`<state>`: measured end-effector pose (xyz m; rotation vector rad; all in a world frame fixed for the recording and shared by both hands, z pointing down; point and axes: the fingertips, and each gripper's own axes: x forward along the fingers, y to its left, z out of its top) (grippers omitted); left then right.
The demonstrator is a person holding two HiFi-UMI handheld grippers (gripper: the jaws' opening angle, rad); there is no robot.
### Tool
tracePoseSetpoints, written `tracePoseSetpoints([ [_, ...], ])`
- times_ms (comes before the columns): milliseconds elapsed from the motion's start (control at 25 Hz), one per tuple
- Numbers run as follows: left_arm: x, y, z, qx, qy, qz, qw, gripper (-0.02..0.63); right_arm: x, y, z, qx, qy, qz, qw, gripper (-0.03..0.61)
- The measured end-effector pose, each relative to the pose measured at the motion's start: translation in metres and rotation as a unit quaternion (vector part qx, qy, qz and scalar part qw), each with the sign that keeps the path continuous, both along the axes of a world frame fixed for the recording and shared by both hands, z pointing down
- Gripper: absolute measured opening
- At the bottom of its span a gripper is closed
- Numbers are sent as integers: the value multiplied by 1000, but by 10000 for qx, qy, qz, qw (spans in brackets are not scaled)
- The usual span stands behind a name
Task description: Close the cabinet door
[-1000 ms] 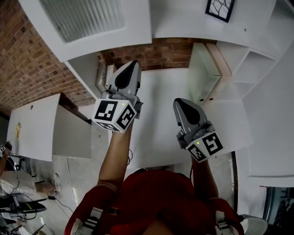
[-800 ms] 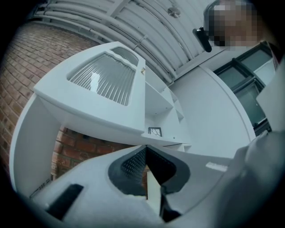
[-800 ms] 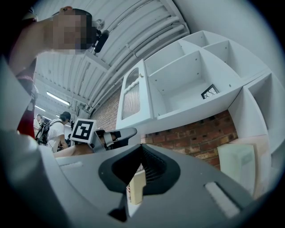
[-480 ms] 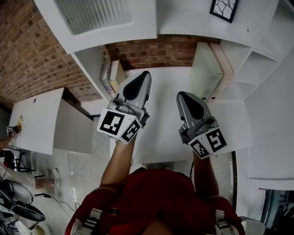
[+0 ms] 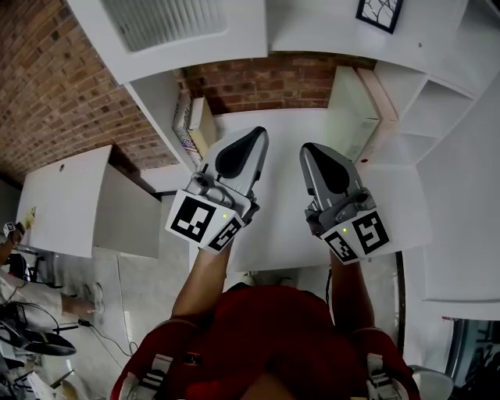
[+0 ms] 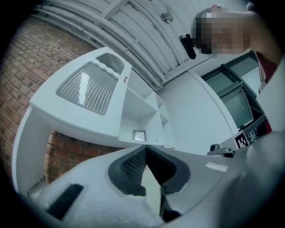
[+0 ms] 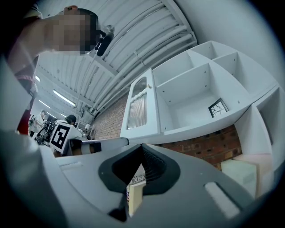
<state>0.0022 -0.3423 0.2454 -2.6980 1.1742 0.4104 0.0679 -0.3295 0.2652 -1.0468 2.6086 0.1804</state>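
Left gripper (image 5: 251, 134) has been shifted rightward, closer to right gripper (image 5: 309, 150). Both jaw pairs are seen pressed together, w/ nothing gripped. Cabinet door (image 5: 168, 31), w/ ribbed glass, is seen swung open at top left, partly cut off by frame edge; hinges can't be made out.

We count grippers: two, left gripper (image 5: 251, 141) at centre-left of frame, right gripper (image 5: 312, 152) at centre-right. Marker cubes: two, one per gripper, left cube (image 5: 207, 223) and right cube (image 5: 358, 237). Forearms: two, left forearm (image 5: 199, 281) and right forearm (image 5: 345, 293), in lower half. Cabinet door (image 5: 172, 31) with ribbed pane: one, top left. Framed picture (image 5: 378, 14): one, top right. Books (image 5: 187, 125) at upper centre-left: we cannot fix number.
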Motion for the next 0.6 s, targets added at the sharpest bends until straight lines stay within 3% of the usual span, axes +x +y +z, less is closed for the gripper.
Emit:
tracePoseSetpoints([
  [600, 4, 15, 5, 94, -155, 139, 9997, 0, -1, 8, -4, 89, -10, 143, 9999, 12],
])
